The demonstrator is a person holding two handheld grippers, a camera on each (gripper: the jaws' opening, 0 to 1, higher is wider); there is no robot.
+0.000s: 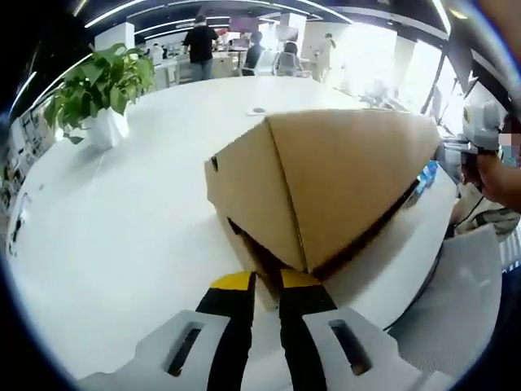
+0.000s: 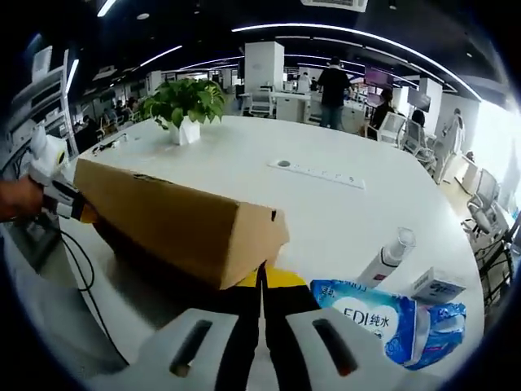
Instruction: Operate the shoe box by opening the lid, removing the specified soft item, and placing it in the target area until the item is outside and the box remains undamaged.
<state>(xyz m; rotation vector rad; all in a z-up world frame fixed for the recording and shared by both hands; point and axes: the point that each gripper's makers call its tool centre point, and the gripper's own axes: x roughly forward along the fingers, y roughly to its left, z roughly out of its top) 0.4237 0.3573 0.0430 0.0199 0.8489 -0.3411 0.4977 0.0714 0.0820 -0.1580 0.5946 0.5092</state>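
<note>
Lid (image 1: 350, 179) partly up, soft item still inside (unseen) | left gripper (image 1: 266, 281) nearly closed at lid corner | right gripper (image 2: 262, 277) closed under lid (image 2: 175, 216), grip unclear

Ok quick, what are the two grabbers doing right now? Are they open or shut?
Left gripper: jaws nearly together at the corner of the cardboard shoe box lid; whether they pinch it cannot be told.
Right gripper: jaws shut, at the lid's edge; a grip cannot be told.

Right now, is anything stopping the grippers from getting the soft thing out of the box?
Yes: the cardboard lid covers the box, so the soft item is hidden. Both grippers sit at the lid's corners, left, right.
</note>
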